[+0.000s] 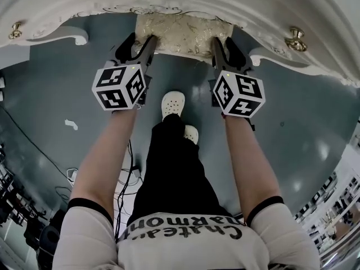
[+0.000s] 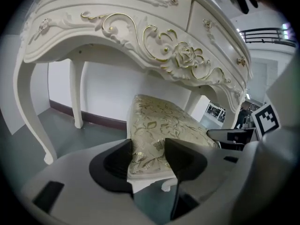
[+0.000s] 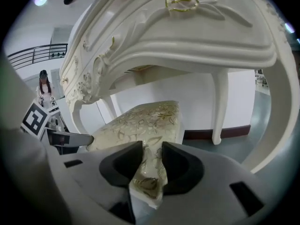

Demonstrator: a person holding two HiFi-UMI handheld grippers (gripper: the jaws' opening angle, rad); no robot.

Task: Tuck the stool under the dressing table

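One step is judged to be in hand: the push that carries the stool into the knee space. The dressing table (image 1: 253, 4) is to be minded first. Its curved legs (image 2: 32, 116) flank the opening, so the stool (image 1: 183, 34) should be driven square and centred, straight towards twelve o'clock in the head view, with equal effort on each side (an uneven shove would probably swing a corner into a leg). The seat is better slid level than tipped, and both grips are best held firm until the near edge sits under the table's front. Much of the seat already lies beneath the table, so the travel left is judged short.

The stool is found at twelve o'clock of both grippers. The left gripper (image 2: 147, 156) is clamped on the near left corner of the brocade cushion, which is pressed between its jaws. From there the seat runs away towards one o'clock in the left gripper view. The right gripper (image 3: 151, 165) is closed on the near right corner, the fabric pinched between its pads, and the seat stretches off towards eleven o'clock in the right gripper view.
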